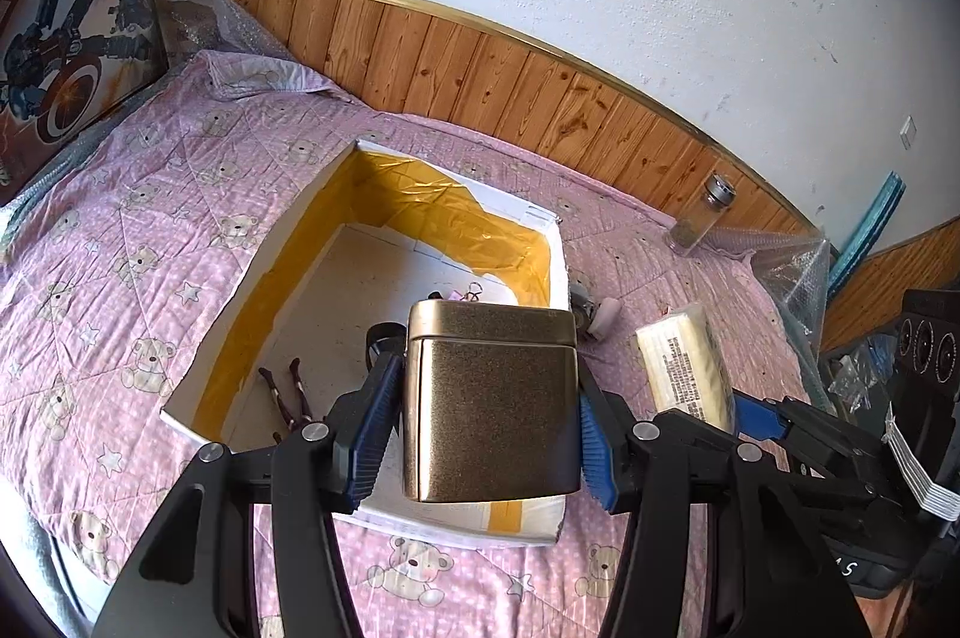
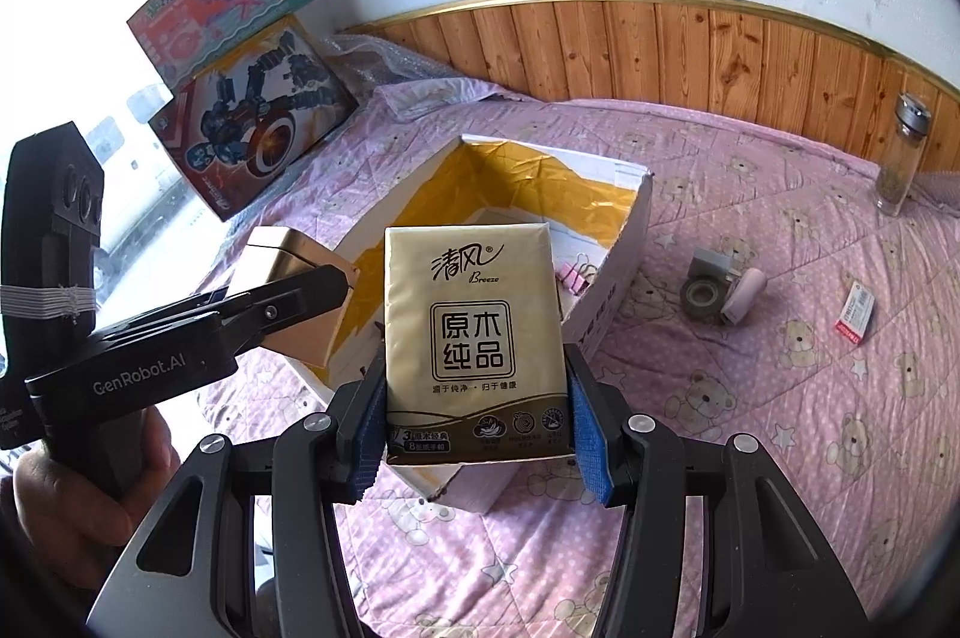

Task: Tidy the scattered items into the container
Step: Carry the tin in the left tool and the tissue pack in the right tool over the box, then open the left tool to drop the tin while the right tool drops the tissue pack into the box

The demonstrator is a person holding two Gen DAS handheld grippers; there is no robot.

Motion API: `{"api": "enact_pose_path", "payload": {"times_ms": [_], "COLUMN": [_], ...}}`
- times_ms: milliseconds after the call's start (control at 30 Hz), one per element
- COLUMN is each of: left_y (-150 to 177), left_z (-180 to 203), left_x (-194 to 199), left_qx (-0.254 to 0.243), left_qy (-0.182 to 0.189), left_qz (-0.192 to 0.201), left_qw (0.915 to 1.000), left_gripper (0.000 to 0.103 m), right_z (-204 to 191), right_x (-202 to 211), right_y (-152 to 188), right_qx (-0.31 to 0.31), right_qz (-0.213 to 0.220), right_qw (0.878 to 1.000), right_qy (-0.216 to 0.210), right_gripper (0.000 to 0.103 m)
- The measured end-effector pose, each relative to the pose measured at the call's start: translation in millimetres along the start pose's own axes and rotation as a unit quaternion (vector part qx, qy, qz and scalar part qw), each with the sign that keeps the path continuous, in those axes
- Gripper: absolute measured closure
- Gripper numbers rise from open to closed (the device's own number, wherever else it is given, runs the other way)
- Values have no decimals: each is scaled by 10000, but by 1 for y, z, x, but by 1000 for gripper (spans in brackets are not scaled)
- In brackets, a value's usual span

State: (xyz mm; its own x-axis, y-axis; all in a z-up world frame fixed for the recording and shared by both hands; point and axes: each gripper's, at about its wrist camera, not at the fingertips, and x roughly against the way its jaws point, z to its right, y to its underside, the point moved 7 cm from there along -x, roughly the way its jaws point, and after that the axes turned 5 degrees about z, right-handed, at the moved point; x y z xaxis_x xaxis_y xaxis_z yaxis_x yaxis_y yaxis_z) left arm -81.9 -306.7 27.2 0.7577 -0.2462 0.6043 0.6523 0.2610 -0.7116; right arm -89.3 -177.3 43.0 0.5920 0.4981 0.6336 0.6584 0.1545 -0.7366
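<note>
With both grippers clamped, the left gripper (image 1: 480, 416) on a gold tin (image 1: 491, 398) and the right gripper (image 2: 474, 416) on a tissue pack (image 2: 474, 338), both loads hang over the box (image 2: 624, 242), which holds a few small bits, while tape (image 2: 699, 299), a pink roller (image 2: 744, 296) and a small card (image 2: 855, 317) wait at its three o'clock.

Counts on the bed

One box (image 2: 606, 278), one tin (image 1: 492, 398), one tissue pack (image 2: 477, 338), one bottle (image 2: 900, 152), one tape roll (image 2: 699, 299), two toy boxes (image 2: 258, 110).

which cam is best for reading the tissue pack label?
Right wrist. The tissue pack faces the lens front-on between the right gripper jaws, brand and printed text legible. The left wrist view shows only its pale back with fine print, foreshortened at the right edge, partly behind the gripper's jaws.
</note>
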Motion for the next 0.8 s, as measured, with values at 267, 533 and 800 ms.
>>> {"api": "enact_pose_path", "payload": {"times_ms": [267, 533, 800], "left_y": [-12, -28, -42], "left_z": [-20, -35, -44], "left_x": [-16, -34, -64], "left_qx": [47, 37, -67], "left_qy": [-155, -272, -421], "left_qz": [-84, -153, -367], "left_qw": [9998, 9995, 9984], "left_gripper": [48, 48, 48], "right_z": [-8, -8, 0], "right_x": [-25, -52, -86], "right_y": [-15, -34, -51], "right_qx": [166, 304, 343], "right_qz": [-120, -246, -415], "right_qw": [9998, 9991, 9983], "right_qy": [-88, -167, -224], "right_gripper": [48, 48, 48]}}
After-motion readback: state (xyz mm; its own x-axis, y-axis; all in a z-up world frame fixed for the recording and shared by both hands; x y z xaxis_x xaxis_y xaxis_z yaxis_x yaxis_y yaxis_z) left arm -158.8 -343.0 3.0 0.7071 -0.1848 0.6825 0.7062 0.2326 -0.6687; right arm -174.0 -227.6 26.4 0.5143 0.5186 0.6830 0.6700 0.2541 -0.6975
